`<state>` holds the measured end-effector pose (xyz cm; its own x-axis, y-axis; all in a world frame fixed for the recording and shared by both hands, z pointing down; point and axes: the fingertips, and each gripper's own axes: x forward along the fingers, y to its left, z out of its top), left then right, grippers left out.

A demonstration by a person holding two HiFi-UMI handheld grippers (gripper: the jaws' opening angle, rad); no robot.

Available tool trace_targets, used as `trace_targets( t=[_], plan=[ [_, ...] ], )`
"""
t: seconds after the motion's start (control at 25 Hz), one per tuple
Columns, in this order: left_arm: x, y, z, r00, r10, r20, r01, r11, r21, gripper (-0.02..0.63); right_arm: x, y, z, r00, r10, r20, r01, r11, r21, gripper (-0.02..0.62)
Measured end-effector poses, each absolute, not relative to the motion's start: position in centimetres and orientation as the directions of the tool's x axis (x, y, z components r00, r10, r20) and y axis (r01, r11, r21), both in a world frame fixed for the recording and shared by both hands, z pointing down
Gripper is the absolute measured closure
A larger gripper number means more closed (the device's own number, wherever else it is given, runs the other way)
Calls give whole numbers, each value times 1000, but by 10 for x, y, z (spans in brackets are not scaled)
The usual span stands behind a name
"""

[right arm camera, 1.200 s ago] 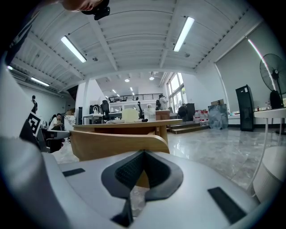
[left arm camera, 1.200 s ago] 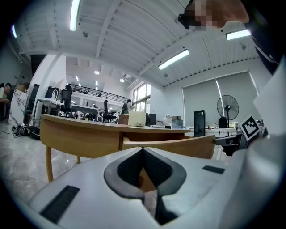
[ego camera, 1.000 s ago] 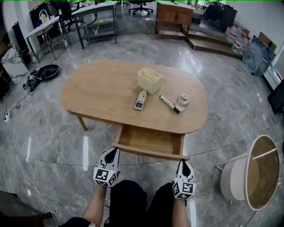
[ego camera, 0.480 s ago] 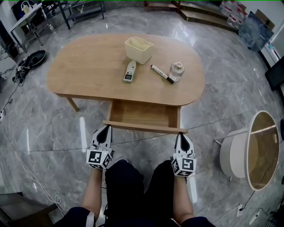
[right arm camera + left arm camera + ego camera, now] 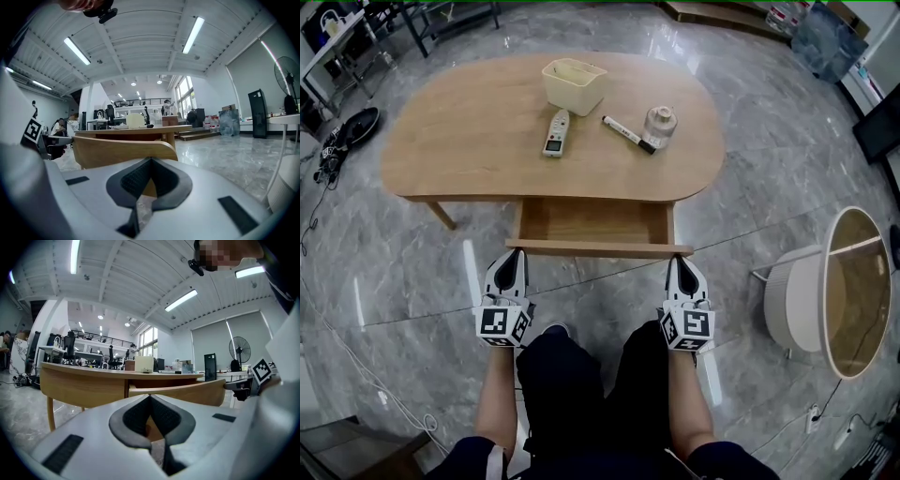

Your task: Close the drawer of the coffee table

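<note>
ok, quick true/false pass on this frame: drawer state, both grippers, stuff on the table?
1. The drawer is fully shut. False: it stands pulled out from under the tabletop.
2. The left gripper and the right gripper both have their jaws together, with nothing between them. True.
3. The marker lies inside the drawer. False: it lies on the tabletop, beside the small jar.
4. The left gripper is at the left end of the drawer front, the right gripper at its right end. True.
5. The cream bin is tipped on its side. False: it stands upright, opening up.
</note>
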<state>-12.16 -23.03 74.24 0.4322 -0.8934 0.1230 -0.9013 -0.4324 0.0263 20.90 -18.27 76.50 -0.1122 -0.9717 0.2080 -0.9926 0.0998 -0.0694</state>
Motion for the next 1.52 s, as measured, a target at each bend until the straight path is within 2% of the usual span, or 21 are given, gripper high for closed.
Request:
trace_targets(
  t=[1.52],
  plan=[
    [-115,-281,745,376,-908,183,-927,-368,77,581,215,-231,767,-120,-961,250,-989,94,-111,569]
  ],
)
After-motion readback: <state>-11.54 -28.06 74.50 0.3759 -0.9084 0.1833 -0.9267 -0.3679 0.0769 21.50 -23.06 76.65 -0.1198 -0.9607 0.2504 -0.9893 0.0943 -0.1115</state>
